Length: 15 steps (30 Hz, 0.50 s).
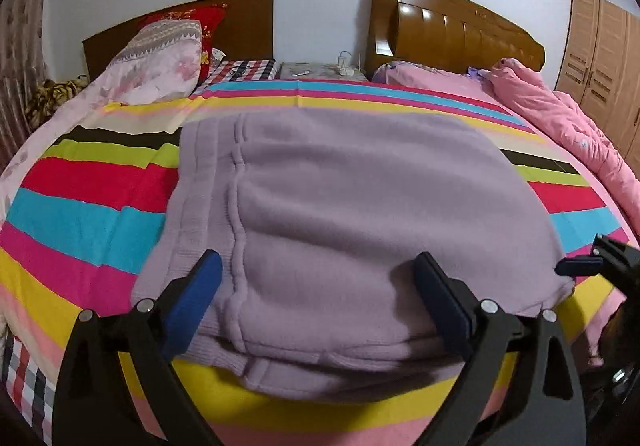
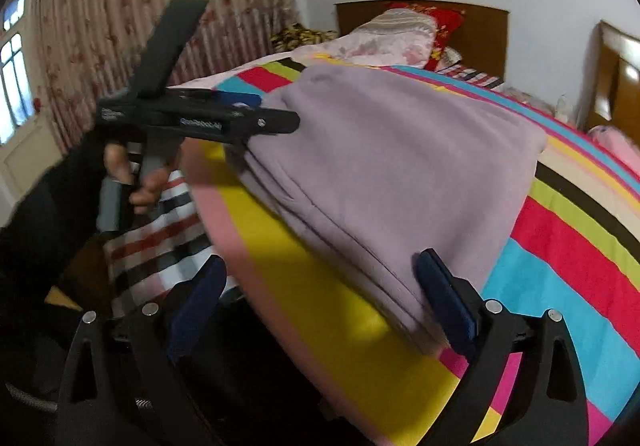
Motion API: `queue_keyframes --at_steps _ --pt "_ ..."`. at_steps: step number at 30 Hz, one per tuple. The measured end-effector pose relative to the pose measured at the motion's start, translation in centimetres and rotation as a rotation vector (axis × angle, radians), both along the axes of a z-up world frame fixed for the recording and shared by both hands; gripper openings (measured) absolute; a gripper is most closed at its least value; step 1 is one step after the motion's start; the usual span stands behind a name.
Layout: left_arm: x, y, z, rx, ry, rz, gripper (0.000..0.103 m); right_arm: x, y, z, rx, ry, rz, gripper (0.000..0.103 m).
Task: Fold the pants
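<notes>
Left gripper (image 1: 318, 286) spread wide, folded lilac pants (image 1: 352, 230) — striped bedspread (image 1: 88, 213)

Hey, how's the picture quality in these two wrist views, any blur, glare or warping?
Left wrist view: sharp, with strong fisheye bowing of the striped bedspread; glare patches on the wooden headboard; soft shadows under the fingers on the folded purple pants. Right wrist view: softer, with motion blur on the near pants edge and on the left gripper; bright window at left.
</notes>
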<state>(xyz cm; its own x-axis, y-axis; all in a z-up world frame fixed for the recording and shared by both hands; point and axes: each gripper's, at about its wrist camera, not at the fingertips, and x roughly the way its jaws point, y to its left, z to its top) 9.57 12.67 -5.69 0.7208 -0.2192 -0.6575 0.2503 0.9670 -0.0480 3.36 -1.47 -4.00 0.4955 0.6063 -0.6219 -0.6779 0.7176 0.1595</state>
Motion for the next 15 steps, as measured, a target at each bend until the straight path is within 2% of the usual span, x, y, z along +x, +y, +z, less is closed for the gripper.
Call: queue_keyframes --at_steps 2,5,7,9,11,13,14,15 --pt "0.1 0.3 -0.1 -0.023 -0.004 -0.012 0.101 1.2 -1.8 1.6 0.090 0.049 0.041 0.093" --pt "-0.4 0.0 -0.8 0.021 -0.048 0.002 0.101 4.1 -3.8 4.2 0.148 -0.003 -0.005 0.094" --pt "-1.2 -0.2 -1.0 0.033 -0.071 0.007 0.101 8.2 -4.7 5.2 0.184 0.010 -0.028 0.095" --pt "-1.3 -0.1 -1.0 0.025 -0.077 0.007 0.101 12.2 -5.0 5.0 0.239 0.078 -0.033 0.095" --pt "-1.2 -0.1 -1.0 0.026 -0.077 0.001 0.101 17.6 -5.0 3.9 0.308 0.210 -0.030 0.095" --pt "-1.2 0.0 -1.2 0.034 -0.085 -0.013 0.101 21.4 -4.4 2.5 0.302 0.293 -0.019 0.094" --pt "-0.9 0.2 -1.4 0.037 -0.092 -0.023 0.101 23.4 -4.4 1.4 0.251 0.319 -0.060 0.094" --pt "-1.1 0.4 -1.4 0.037 -0.099 -0.032 0.101 25.2 -4.4 0.4 0.190 0.331 -0.133 0.088"
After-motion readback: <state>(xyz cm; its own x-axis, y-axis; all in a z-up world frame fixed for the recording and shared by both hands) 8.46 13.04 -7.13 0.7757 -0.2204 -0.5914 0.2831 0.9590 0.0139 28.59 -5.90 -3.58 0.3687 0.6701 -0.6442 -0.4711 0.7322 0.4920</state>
